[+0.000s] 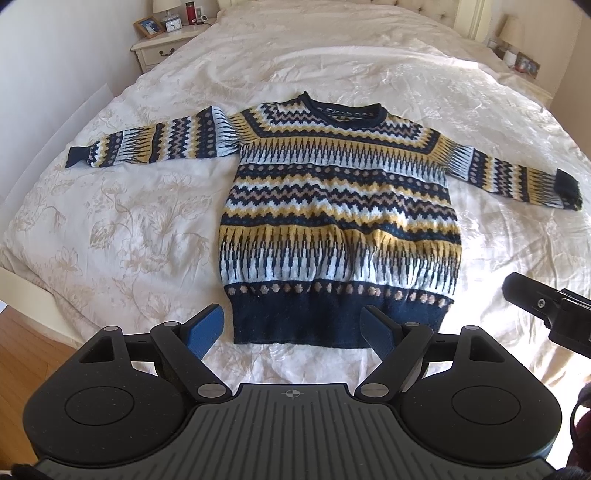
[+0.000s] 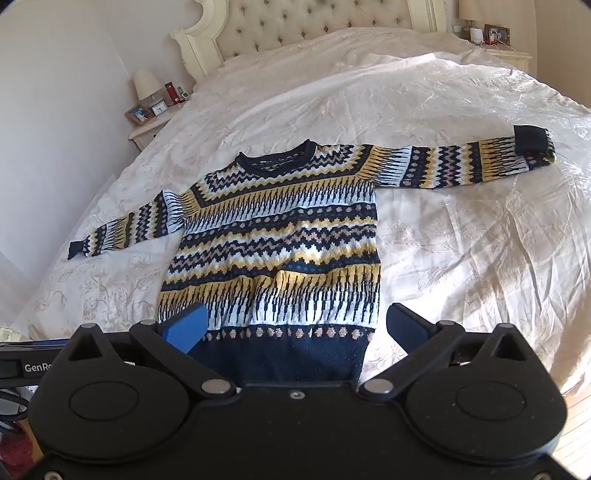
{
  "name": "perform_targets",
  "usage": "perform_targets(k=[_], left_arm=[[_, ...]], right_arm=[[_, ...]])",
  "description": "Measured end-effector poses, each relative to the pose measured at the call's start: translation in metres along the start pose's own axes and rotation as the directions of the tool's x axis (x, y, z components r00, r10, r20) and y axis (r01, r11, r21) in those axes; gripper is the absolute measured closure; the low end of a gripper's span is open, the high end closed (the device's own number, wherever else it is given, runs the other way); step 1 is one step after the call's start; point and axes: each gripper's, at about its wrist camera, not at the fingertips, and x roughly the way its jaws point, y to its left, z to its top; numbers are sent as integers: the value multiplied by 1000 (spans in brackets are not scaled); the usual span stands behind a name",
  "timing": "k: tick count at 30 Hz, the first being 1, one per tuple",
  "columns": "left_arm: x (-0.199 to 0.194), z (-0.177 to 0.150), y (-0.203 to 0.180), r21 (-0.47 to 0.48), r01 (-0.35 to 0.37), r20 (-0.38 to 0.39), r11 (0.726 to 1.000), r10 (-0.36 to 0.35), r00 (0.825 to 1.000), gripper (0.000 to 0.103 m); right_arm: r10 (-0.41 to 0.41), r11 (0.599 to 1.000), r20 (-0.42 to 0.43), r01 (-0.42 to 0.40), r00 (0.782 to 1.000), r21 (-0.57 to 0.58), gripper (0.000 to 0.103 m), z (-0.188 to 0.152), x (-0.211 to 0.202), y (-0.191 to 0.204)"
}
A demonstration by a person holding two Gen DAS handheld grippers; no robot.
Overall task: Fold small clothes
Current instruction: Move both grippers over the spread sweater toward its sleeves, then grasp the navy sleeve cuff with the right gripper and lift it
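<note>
A patterned knit sweater [image 1: 340, 206] in navy, yellow and white lies flat on the bed, collar away from me, both sleeves spread out sideways. Its navy hem [image 1: 332, 321] is nearest. My left gripper [image 1: 295, 326] hangs open just above the hem, blue pads wide apart, holding nothing. In the right wrist view the same sweater [image 2: 280, 240] fills the middle, and my right gripper [image 2: 295, 328] is open over the hem with its left pad [image 2: 186, 326] above the fabric. The right gripper's black body [image 1: 546, 314] shows at the right edge of the left wrist view.
The cream floral bedspread [image 1: 110, 221] covers the whole bed. A nightstand [image 1: 162, 40] with a clock, photo frame and red bottle stands at the far left; another nightstand [image 2: 495, 40] is at the far right beside the tufted headboard [image 2: 314, 26]. Wooden floor [image 1: 33, 354] lies below the bed's edge.
</note>
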Motion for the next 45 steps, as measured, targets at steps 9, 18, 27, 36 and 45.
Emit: perform_targets(k=[9,18,27,36,45], left_arm=[[2,-1,1,1,-2,-6,1000,2,1000,22],[15,0,8,-10,1,7,1000,0,1000,22],[30,35,15,10,14,38,1000,-14,999,23],[62,83,31,83,64,-32,995,-62,998,26],[91,111,36,167,89,-9,982,-88,996,36]], right_arm=[[0,1000,0,0,1000,0,1,-1,0,0],[-4,1000,-2,4,1000,9,1,-1,6,1],[-30,997,0,30,1000,65,1,24,26,3],[-86,981,23,81,996,175,1,56,52,1],[-270,951,37,260,962,169,1,77,71,-10]])
